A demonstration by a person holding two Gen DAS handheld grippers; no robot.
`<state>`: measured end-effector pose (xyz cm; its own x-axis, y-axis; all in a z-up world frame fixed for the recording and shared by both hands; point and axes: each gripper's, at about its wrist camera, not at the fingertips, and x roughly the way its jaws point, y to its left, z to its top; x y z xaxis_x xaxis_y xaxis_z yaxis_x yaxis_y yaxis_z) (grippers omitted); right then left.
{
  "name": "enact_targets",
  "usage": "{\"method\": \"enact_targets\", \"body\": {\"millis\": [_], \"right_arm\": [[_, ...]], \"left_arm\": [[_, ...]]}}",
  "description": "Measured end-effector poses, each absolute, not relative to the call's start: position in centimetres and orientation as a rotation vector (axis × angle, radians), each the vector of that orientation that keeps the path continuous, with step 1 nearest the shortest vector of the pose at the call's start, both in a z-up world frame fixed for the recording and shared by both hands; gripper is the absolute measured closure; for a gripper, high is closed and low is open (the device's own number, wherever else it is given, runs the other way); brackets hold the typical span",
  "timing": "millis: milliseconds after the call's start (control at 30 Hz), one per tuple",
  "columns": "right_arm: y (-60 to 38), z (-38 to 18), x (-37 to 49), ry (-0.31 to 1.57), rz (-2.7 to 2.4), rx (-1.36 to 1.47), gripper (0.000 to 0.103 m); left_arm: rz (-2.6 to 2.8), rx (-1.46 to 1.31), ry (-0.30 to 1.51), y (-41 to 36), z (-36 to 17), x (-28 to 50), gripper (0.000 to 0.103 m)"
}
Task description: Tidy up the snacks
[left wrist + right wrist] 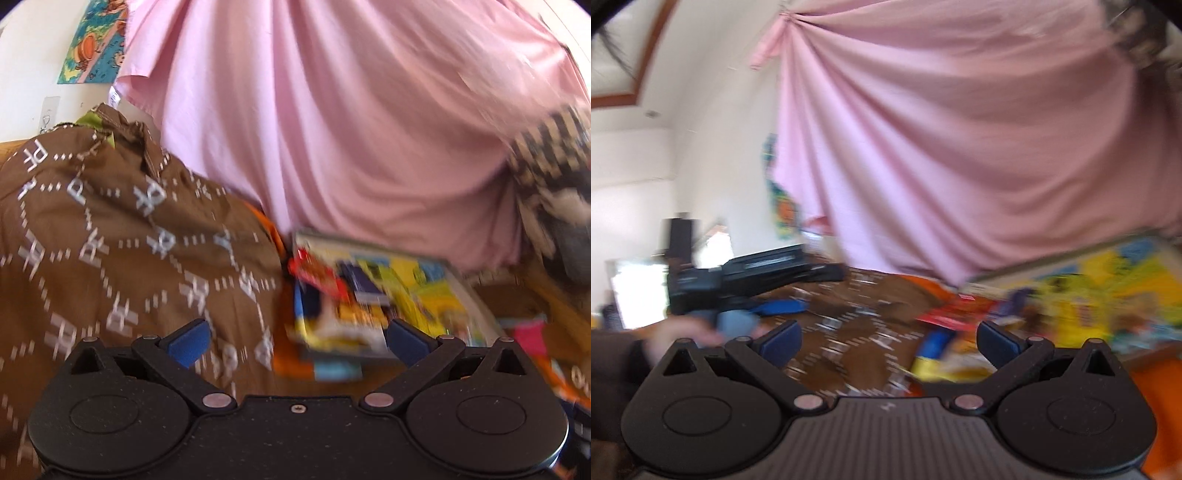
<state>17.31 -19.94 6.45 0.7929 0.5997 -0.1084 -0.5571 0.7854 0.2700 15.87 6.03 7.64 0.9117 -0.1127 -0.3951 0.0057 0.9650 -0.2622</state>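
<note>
Both views are motion-blurred. In the left wrist view my left gripper [297, 343] is open, its blue pads [190, 341] wide apart with nothing pressed between them. Just beyond it lies a heap of snack packets: a red one [317, 273] on top of yellow and blue ones [347, 321]. My right gripper [889, 343] is also open and empty, with the red packet [953, 314] and a yellow-blue packet [934, 354] just ahead of its right finger. In the right wrist view a hand [676, 336] holds the left gripper [775, 307] at the left, over the brown cloth.
A brown cloth bag with white lettering [110, 240] bulges at the left, spreading across [857, 325]. A colourful picture board [424, 280] lies behind the packets. A pink curtain [332, 110] hangs at the back. Orange surface [1145, 387] shows at the right.
</note>
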Motion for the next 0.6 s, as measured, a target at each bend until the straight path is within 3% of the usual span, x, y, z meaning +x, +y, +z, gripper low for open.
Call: {"method": "enact_targets", "body": {"millis": [600], "right_arm": [[-25.3,3.2,8.2,0.391,0.162,0.18,0.0]], "left_arm": [[-0.054,-0.167,0.518,3.2,4.3,9.5,0.001]]}}
